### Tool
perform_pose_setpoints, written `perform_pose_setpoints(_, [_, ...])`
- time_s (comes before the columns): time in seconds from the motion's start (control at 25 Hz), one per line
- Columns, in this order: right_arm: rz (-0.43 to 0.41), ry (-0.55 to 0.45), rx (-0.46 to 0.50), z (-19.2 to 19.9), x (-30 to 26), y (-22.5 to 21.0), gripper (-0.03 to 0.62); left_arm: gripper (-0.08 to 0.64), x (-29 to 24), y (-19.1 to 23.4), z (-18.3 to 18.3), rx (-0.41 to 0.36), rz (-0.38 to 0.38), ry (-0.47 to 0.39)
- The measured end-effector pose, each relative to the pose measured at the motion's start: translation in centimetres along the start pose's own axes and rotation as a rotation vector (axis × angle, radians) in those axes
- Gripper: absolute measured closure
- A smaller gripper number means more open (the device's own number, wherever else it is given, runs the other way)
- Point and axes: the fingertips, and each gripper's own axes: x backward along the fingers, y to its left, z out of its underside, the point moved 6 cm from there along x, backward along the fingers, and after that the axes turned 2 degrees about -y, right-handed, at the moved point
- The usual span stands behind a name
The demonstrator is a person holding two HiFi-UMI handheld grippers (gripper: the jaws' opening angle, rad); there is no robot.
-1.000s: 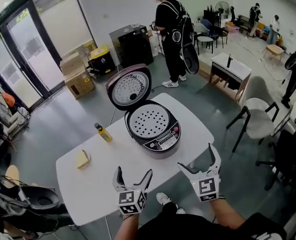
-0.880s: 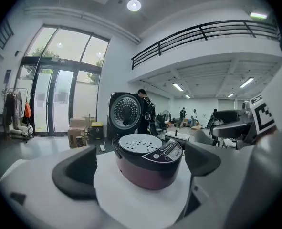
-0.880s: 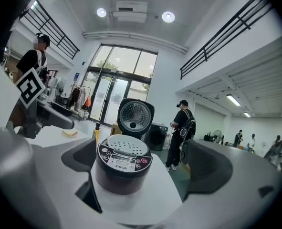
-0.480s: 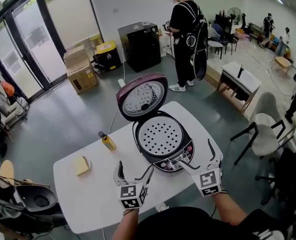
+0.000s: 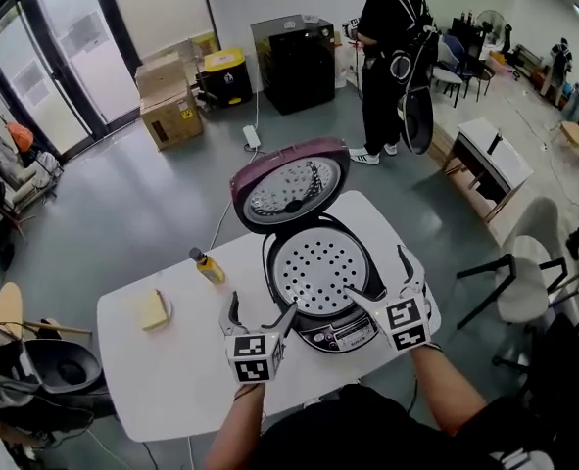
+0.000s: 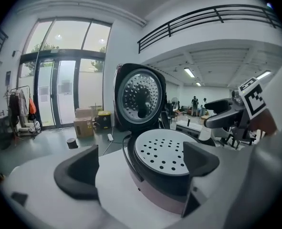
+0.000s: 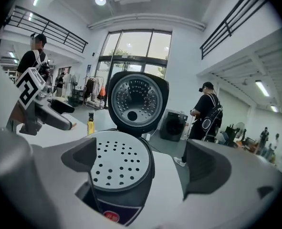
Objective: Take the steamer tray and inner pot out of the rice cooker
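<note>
The rice cooker point(image 5: 340, 333) stands on the white table point(image 5: 162, 375) with its lid point(image 5: 291, 186) swung up at the back. The white perforated steamer tray point(image 5: 318, 272) lies in its mouth; the inner pot is hidden under it. My left gripper point(image 5: 262, 306) is open at the cooker's front left, its right finger next to the rim. My right gripper point(image 5: 377, 274) is open over the front right rim. In the left gripper view, the tray point(image 6: 163, 151) shows between the jaws of the left gripper point(image 6: 138, 168). In the right gripper view, the tray point(image 7: 119, 163) lies left of centre between the jaws of the right gripper point(image 7: 145, 163).
A small yellow bottle point(image 5: 206, 265) and a yellow block point(image 5: 155, 309) sit on the table's left half. A person point(image 5: 392, 47) stands beyond the table. A grey chair point(image 5: 519, 282) is at the right, and cardboard boxes point(image 5: 171, 106) at the far left.
Both grippers have moved forward from the table's near edge up to the cooker's front. The right one now reaches over the rim. Nothing has been gripped.
</note>
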Motion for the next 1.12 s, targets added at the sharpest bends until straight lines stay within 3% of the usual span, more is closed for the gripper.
perform_pose_setpoints(0.28, [-0.096,0.136,0.102,2.3,-6.7,-2.7,0.008,0.02,-5.4,0.4,1.5,0.013,-0.065,0.151])
perform_pose_setpoints(0.48, [-0.19,0.19,0.185,3.5,-10.9,-3.2,0.037,0.048,-7.3,0.9,1.8,0.03,-0.131,0.209])
perform_pose_setpoints(0.68, [-0.255,0.21,0.287,4.4,-13.9,-2.6,0.059,0.055,-9.0,1.5,3.0,0.025,-0.141,0.298])
perform_pose_setpoints(1.12, [-0.324,0.258,0.352,6.1,-15.9,-2.4,0.206,0.134,-11.1,1.2,2.9,-0.061,-0.197,0.342])
